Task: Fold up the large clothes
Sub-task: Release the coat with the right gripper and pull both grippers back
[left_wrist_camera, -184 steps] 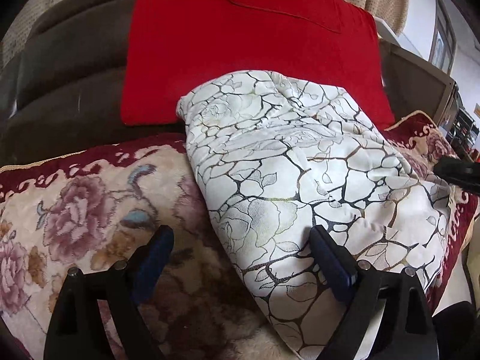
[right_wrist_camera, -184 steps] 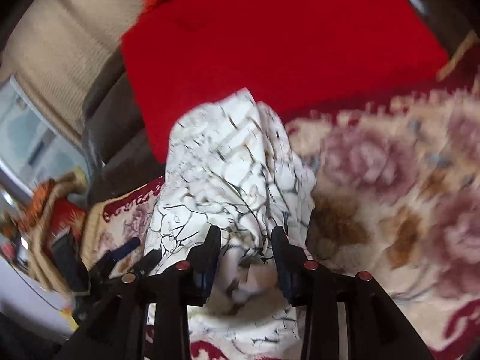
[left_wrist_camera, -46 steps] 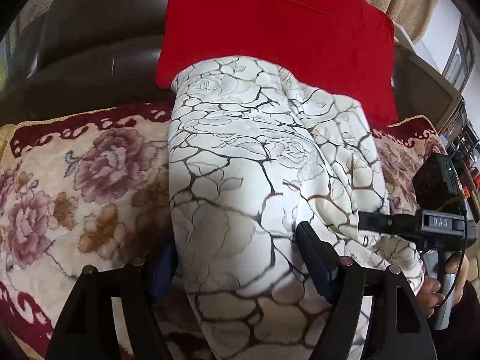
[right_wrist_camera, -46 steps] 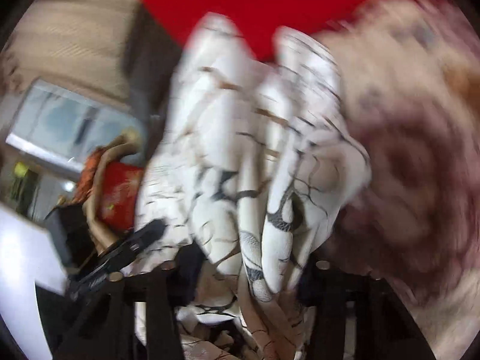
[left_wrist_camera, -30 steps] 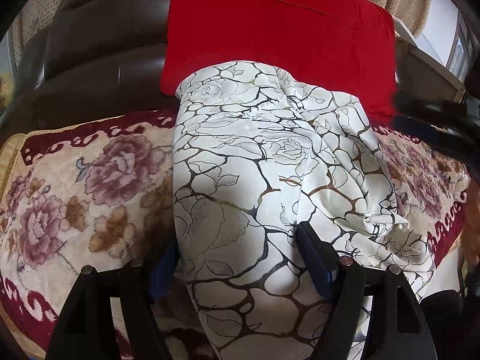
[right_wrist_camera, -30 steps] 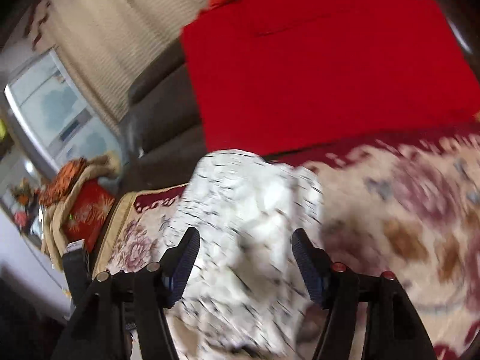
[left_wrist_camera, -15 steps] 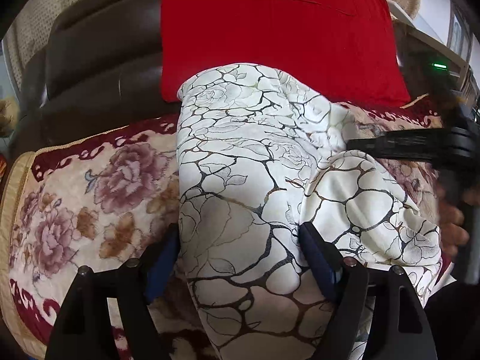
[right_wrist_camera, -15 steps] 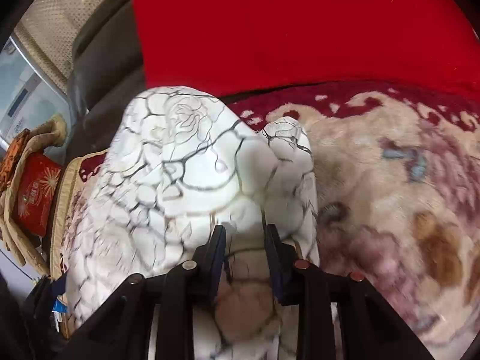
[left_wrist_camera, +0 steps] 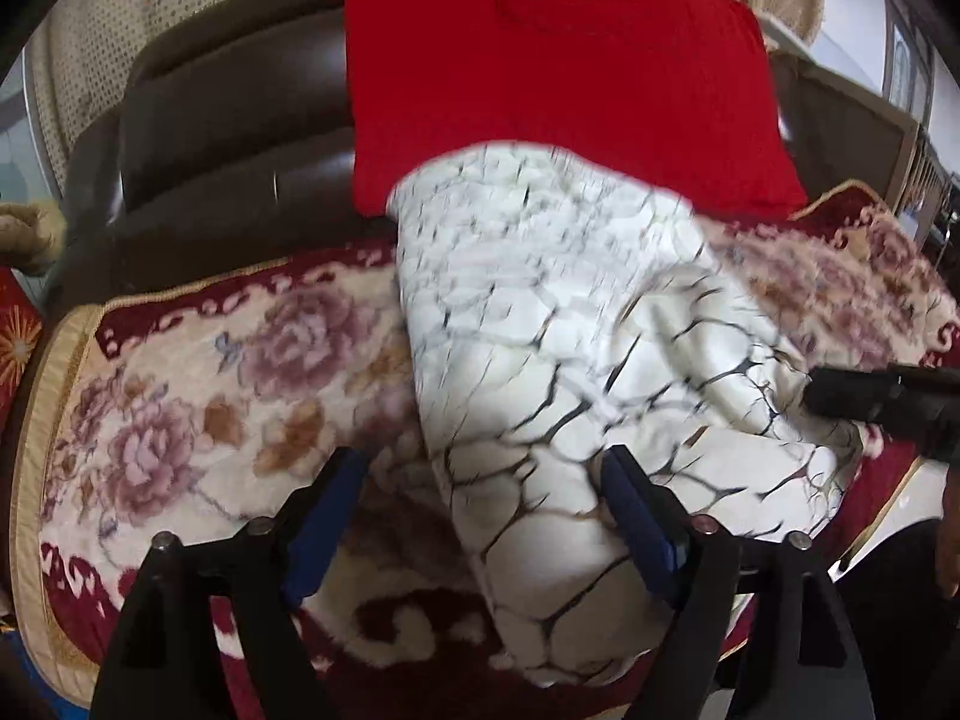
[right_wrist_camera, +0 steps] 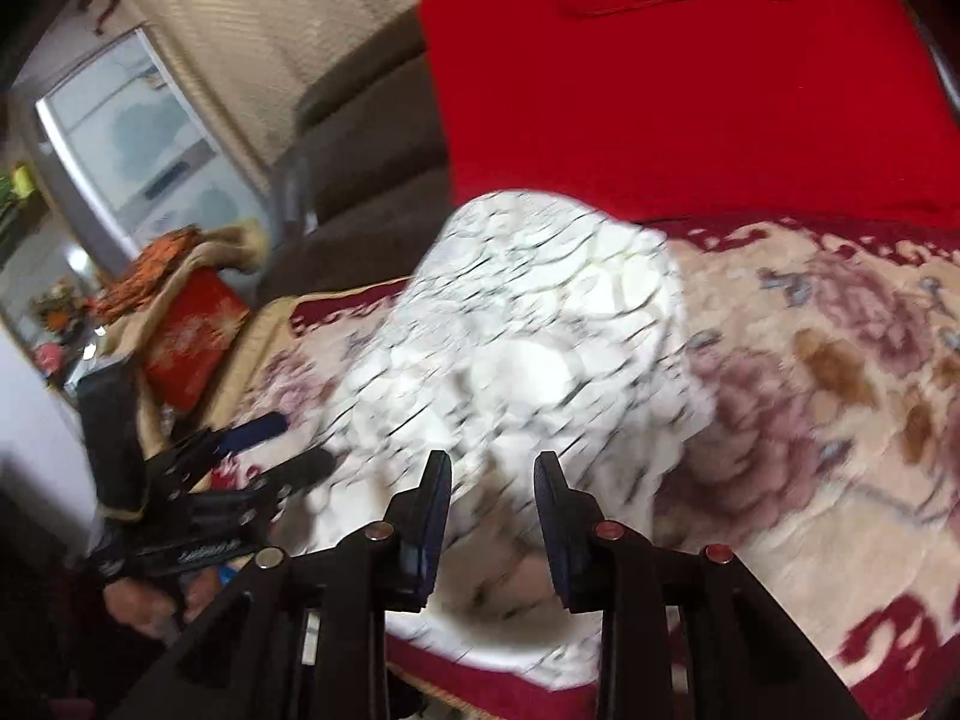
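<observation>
The white crackle-patterned garment (left_wrist_camera: 540, 360) lies as a narrow, lumpy bundle running from the floral blanket's (left_wrist_camera: 180, 396) front edge back to the red cushion (left_wrist_camera: 540, 60), seemingly folded lengthwise but not yet crosswise, with the left gripper (left_wrist_camera: 480, 516) spread wide, just widened, straddling its near end, and the right gripper (right_wrist_camera: 492, 498) narrowed with cloth between its fingers, though whether it pinches is blurred.

This is a home living room. A dark brown leather sofa (left_wrist_camera: 198, 120) carries a plush floral blanket (left_wrist_camera: 180, 384) and a red cushion (left_wrist_camera: 564, 84). Beige patterned curtains (right_wrist_camera: 240, 18) hang behind it beside a window (right_wrist_camera: 138, 138), and a cluttered side area holds a red box (right_wrist_camera: 192, 336).
</observation>
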`<state>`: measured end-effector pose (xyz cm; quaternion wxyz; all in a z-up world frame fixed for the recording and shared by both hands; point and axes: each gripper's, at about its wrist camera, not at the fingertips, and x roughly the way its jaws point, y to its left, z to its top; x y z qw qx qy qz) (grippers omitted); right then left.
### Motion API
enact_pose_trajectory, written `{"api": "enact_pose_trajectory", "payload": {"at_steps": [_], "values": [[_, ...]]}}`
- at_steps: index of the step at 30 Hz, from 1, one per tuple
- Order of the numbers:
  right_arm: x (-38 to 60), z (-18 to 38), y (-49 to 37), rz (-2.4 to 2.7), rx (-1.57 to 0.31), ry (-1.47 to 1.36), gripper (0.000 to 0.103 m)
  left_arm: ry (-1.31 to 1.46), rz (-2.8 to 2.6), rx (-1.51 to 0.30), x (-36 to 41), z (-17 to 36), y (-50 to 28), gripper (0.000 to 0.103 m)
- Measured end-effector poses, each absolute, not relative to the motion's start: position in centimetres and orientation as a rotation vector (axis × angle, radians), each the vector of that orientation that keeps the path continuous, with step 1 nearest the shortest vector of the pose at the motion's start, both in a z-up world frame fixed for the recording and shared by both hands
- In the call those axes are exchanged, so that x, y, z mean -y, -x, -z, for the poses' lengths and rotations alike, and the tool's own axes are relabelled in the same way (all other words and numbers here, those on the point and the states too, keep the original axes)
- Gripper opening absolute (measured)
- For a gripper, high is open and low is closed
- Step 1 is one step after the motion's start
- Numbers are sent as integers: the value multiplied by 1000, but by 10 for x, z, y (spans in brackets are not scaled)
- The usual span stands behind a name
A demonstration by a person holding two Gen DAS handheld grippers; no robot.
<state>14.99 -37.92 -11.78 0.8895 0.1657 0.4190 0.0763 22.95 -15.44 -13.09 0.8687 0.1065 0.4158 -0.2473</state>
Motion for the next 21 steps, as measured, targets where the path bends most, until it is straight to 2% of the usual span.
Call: {"api": "enact_pose_trajectory", "payload": {"at_steps": [3, 6, 13, 21], "values": [[371, 169, -156, -116, -1011, -321, 33, -249, 514, -906, 162, 151, -229, 86], [366, 192, -148, -82, -971, -279, 34, -294, 475, -864, 168, 153, -220, 86], [366, 174, -141, -56, -980, -287, 36, -198, 414, -829, 155, 142, -201, 86], [353, 116, -123, -100, -850, -277, 36, -47, 365, -787, 106, 116, -198, 86]]}}
